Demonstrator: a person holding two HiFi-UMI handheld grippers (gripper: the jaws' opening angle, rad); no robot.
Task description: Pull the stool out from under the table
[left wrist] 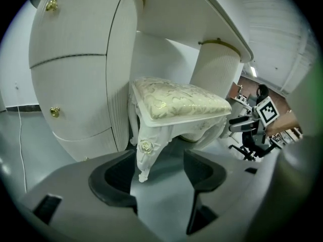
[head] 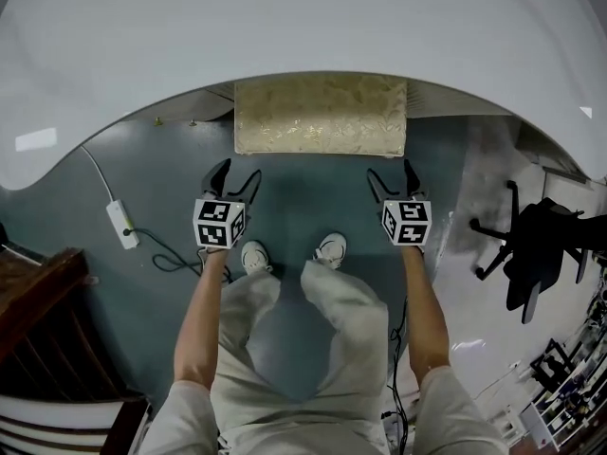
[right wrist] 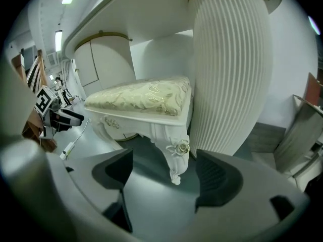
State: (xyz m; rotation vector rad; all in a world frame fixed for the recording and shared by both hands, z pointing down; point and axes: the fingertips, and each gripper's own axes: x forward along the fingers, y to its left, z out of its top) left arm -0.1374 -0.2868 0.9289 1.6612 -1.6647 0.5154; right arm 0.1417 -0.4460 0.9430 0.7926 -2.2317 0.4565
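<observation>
A white carved stool (head: 321,114) with a cream patterned cushion stands partly under the white table (head: 303,27). Both my grippers hover just in front of it, apart from it. My left gripper (head: 235,180) is open and faces the stool's front left leg (left wrist: 146,153), with nothing between its jaws. My right gripper (head: 394,181) is also open and empty, in line with the front right leg (right wrist: 177,158). The stool's cushion (left wrist: 176,101) shows in the left gripper view, and its other side (right wrist: 144,96) in the right gripper view.
A white power strip (head: 121,224) with a cable lies on the blue-grey floor at the left. A black office chair (head: 536,245) stands at the right. The table's fluted pedestal (right wrist: 229,69) rises right beside the stool. The person's feet (head: 292,252) stand between the grippers. A dark wooden piece (head: 38,301) is at lower left.
</observation>
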